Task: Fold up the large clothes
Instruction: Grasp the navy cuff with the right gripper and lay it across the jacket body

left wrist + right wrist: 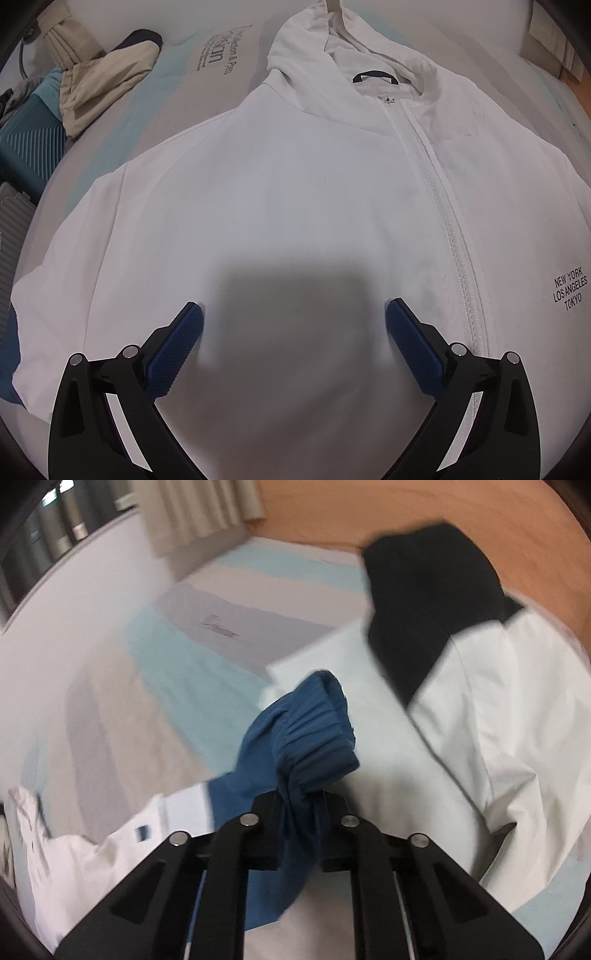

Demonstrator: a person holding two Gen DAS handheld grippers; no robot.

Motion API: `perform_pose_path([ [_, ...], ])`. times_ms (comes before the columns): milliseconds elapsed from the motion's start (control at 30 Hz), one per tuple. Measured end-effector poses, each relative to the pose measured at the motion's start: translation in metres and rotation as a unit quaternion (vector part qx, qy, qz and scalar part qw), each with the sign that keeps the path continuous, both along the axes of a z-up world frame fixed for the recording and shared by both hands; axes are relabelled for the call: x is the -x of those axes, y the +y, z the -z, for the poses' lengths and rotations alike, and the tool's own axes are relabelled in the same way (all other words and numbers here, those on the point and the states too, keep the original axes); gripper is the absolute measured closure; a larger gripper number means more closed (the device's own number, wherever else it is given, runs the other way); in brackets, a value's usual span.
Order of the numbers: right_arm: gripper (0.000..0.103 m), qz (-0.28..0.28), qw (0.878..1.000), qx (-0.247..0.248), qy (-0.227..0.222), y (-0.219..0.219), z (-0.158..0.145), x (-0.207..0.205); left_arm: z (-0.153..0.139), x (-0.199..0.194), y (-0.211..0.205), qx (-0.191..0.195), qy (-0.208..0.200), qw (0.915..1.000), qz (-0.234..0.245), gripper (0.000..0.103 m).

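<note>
The white jacket point(280, 206) lies flat on the bed, zip running lower right to upper centre, under the wide-open left tongs point(294, 332), while the right tongs point(299, 797) pinch its blue cuff point(310, 731) at frame centre, ready to carry it across.

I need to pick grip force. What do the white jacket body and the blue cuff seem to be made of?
White jacket: apparently a thin, smooth matte woven synthetic; it lies flat with fine creases. Blue cuff: similar thin fabric, elastic-gathered, judging by tight ribbed puckers. The right gripper pinches it.

striped bed point(229, 44), white hooded jacket point(295, 192), beige garment point(107, 81) on it
</note>
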State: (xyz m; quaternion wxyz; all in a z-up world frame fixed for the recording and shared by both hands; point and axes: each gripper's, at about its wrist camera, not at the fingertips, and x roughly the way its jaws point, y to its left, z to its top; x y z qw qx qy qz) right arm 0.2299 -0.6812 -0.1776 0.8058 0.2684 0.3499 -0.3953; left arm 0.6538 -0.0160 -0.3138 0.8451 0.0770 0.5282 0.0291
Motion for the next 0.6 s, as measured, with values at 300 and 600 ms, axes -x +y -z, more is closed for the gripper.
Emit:
perform_pose_path([
  [300,0.096,-0.186,0.981,0.052,-0.020,0.152,-0.051,-0.093,-0.014,0.007,0.008,0.006,-0.017,0.9998,0.012,0.007],
  [600,0.097,-0.356,0.934,0.023,-0.007,0.375,-0.022,-0.191,-0.046,0.025,0.103,0.012,-0.049,0.9985,-0.022,0.006],
])
